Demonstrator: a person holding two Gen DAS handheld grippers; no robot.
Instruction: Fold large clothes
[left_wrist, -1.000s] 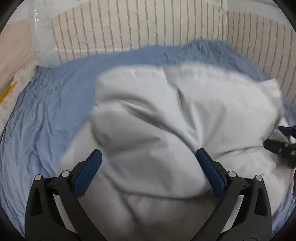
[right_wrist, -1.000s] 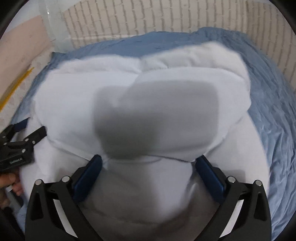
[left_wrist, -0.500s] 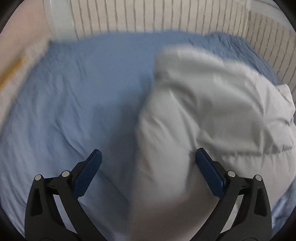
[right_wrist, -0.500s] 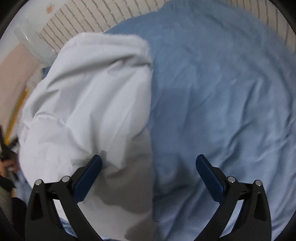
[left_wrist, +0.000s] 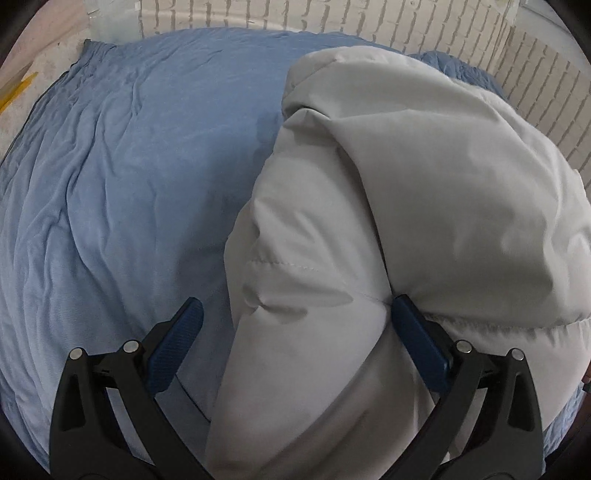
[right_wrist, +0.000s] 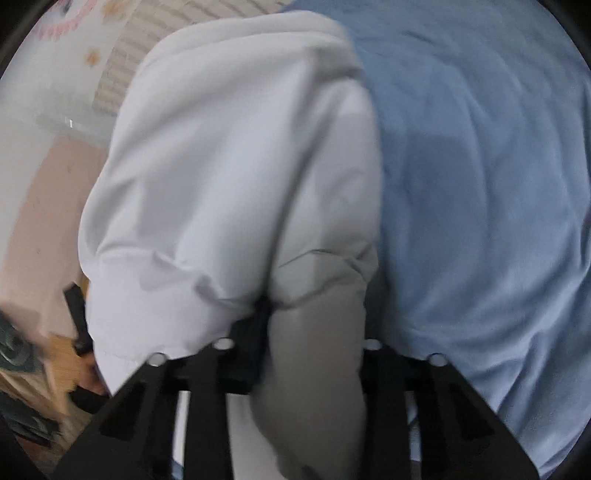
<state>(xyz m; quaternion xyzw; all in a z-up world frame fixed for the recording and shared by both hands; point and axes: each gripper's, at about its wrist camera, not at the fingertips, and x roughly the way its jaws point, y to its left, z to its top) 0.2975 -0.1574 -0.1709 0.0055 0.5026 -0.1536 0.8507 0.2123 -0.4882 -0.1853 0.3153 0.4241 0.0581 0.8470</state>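
Note:
A white padded jacket (left_wrist: 443, 184) lies bunched on a blue bedsheet (left_wrist: 147, 166). In the left wrist view it fills the right half. My left gripper (left_wrist: 297, 304) is open wide over its near edge: the right pad touches the fabric and the left pad hangs over bare sheet. In the right wrist view, the jacket (right_wrist: 229, 166) fills the left and middle. My right gripper (right_wrist: 316, 306) has its jaws closing, and a thick fold of the jacket is pinched between them. The fabric hides the right fingertip.
A white brick-pattern wall (left_wrist: 332, 18) borders the bed at the back and right. A yellow stick (left_wrist: 18, 88) lies on the pale floor beyond the sheet's left edge. A black part, probably of the other gripper (right_wrist: 77, 317), shows by the jacket's left edge, blurred.
Both grippers swung apart and downward, toward opposite sides of the jacket. The right jaws went from wide open to pinching a fold of it. The left jaws stayed open.

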